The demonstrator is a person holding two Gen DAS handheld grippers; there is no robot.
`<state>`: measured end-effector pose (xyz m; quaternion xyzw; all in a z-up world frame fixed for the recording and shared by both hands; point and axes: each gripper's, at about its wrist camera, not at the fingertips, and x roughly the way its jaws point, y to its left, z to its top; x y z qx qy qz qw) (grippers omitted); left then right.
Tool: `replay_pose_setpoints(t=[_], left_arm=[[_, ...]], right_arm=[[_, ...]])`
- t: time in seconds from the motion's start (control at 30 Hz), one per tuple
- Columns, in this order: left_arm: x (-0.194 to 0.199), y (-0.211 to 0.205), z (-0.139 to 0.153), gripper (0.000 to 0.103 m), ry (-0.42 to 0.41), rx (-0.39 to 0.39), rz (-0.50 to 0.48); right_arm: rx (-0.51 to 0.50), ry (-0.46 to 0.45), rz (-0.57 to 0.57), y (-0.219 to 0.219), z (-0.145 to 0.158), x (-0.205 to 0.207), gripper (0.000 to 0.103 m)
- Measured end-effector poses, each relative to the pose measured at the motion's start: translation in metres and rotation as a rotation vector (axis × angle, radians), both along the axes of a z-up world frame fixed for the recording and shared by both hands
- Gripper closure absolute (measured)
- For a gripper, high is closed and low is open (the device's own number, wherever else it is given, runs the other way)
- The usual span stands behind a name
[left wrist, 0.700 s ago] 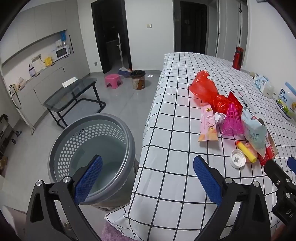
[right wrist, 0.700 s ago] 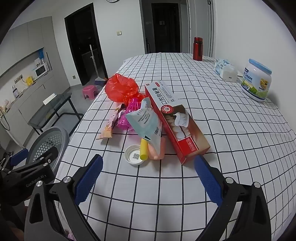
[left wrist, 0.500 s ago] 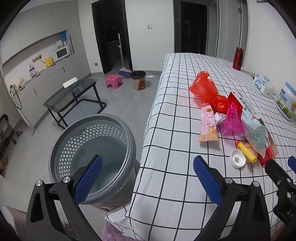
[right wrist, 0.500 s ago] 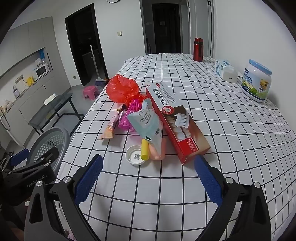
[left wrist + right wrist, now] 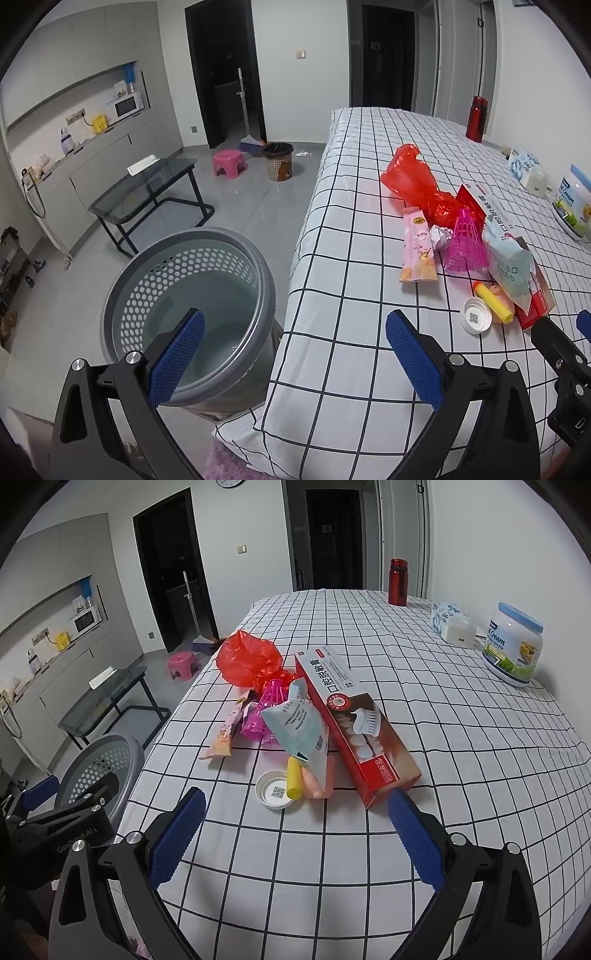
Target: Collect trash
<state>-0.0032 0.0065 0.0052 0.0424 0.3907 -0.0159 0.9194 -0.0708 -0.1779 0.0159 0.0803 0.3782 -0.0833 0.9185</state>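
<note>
A pile of trash lies on the checked tablecloth (image 5: pixel 369 849): a red toothpaste box (image 5: pixel 354 723), a pale blue wipes pouch (image 5: pixel 299 727), a red plastic bag (image 5: pixel 247 657), a pink mesh cone (image 5: pixel 266 709), a pink wrapper (image 5: pixel 225 734), a yellow tube (image 5: pixel 294 779) and a white lid (image 5: pixel 275 794). A grey perforated basket (image 5: pixel 192 306) stands on the floor at the table's left edge. My right gripper (image 5: pixel 295 838) is open and empty, just short of the lid. My left gripper (image 5: pixel 295 354) is open and empty, over the basket's rim and the table corner.
A red bottle (image 5: pixel 398 581), a tissue pack (image 5: pixel 452 624) and a cream jar (image 5: pixel 513 646) stand along the table's right side by the wall. On the floor are a glass side table (image 5: pixel 147 192), a pink stool (image 5: pixel 229 162) and a small bin (image 5: pixel 279 160).
My right gripper has moved a little forward toward the trash pile. The left gripper has barely moved. Both stay open.
</note>
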Motion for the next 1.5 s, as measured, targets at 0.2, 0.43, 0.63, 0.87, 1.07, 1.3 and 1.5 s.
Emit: replay_pose_setpoints(t=[0.2,0.43,0.63,0.87,1.07,1.3,1.5], left_arm=[[-0.0001,-0.0010,0.0007,0.006,-0.003,0.001,0.001],[-0.0012,-0.0003,0.0025,0.006,-0.006,0.001,0.003],[-0.0015,-0.0007,0.0019,0.006,-0.008,0.002,0.003],[-0.0012,-0.0006,0.0026,0.006,-0.009,0.002,0.003],[-0.0015,-0.0004,0.0027,0.006,-0.010,0.003,0.003],[-0.0017,-0.0004,0.0027,0.006,-0.010,0.004,0.003],[-0.0042,-0.0012,0.0039,0.006,-0.016,0.007,0.003]], right_arm=[[0.002,-0.006,0.003,-0.0004,0.0012,-0.0007,0.009],[0.006,-0.011,0.004,-0.0022,0.0026,-0.0020,0.009],[0.006,-0.011,0.004,-0.0019,0.0027,-0.0022,0.009],[0.006,-0.015,0.005,-0.0017,0.0035,-0.0027,0.009],[0.008,-0.015,0.006,-0.0019,0.0043,-0.0028,0.009],[0.008,-0.016,0.006,-0.0021,0.0040,-0.0028,0.009],[0.010,-0.016,0.007,-0.0020,0.0036,-0.0031,0.009]])
